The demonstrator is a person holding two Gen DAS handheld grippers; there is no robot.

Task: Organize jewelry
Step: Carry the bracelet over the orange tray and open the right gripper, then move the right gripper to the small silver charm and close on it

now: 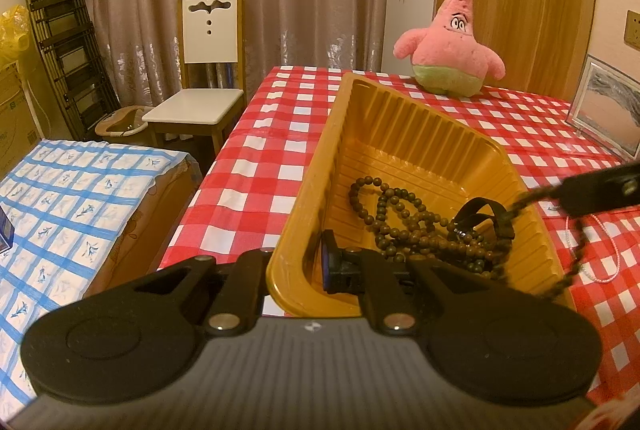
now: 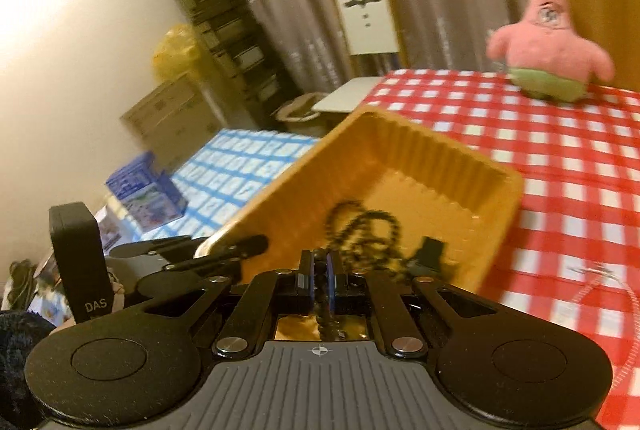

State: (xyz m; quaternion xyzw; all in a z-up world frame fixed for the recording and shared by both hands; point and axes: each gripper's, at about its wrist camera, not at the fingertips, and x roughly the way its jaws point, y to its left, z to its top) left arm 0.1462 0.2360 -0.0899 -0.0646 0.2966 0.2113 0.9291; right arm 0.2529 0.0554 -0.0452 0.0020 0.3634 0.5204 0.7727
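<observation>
Sitting on the red-checked tabletop [image 1: 280,149], the ribbed golden plastic tray [image 1: 400,133] holds brown wooden beads [image 1: 404,218] and a black strap [image 1: 480,213]. Left claw [image 1: 296,266] pinches the tray's near wall; right claw [image 2: 319,278] grips a dark bead chain [image 2: 326,322] above it.

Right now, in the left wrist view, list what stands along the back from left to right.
Dark folded metal rack → white-backed wooden chair → pink star-shaped plush toy → framed picture at the table's right edge.
</observation>
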